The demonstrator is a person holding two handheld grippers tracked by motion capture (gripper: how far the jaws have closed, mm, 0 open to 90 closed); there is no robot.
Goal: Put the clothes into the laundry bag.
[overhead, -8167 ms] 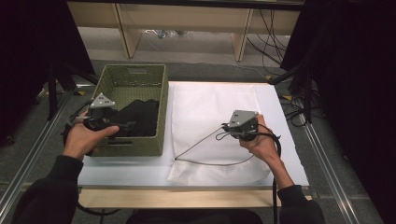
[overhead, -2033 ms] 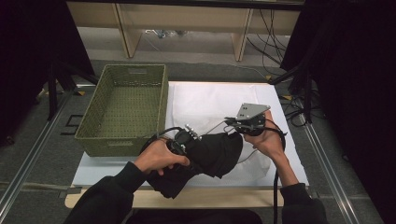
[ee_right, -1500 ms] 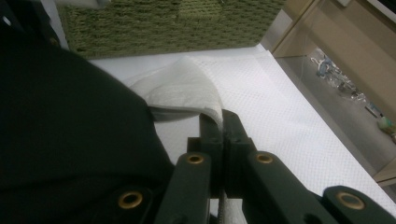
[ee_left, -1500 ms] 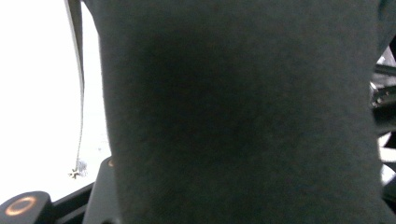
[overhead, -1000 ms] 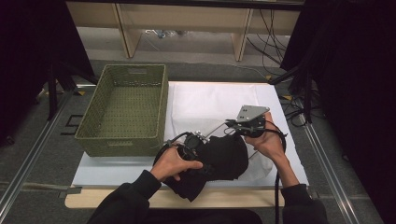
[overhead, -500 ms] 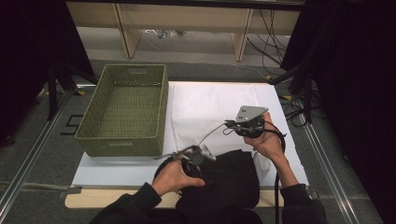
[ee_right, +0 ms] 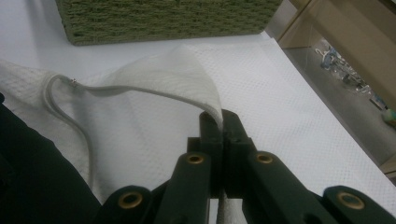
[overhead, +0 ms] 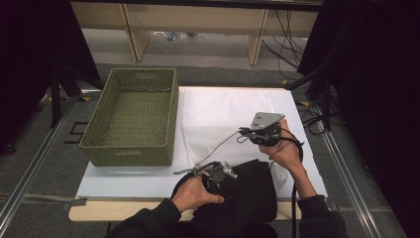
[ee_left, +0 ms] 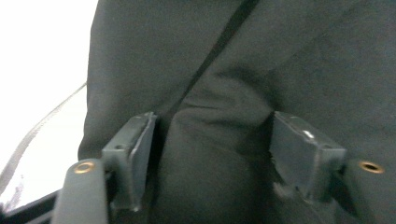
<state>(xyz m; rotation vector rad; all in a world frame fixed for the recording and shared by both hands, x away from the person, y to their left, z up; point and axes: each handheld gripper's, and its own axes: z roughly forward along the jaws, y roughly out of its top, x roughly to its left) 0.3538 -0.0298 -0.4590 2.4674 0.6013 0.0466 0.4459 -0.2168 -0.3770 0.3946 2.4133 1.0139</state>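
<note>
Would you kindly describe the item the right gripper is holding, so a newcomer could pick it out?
Start at the green woven basket on the table's left. Right of it lies a white laundry bag; the right gripper pinches its lifted rim. Unlike the black garment nearby, it is white, textured, with a drawstring.

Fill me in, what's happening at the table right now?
A person works two claws over a white laundry bag. The right claw is shut on the bag's raised rim, holding its mouth open. The left claw is at a black garment at the near edge, its jaws just closing around a fold. The green basket stands empty at the left.
</note>
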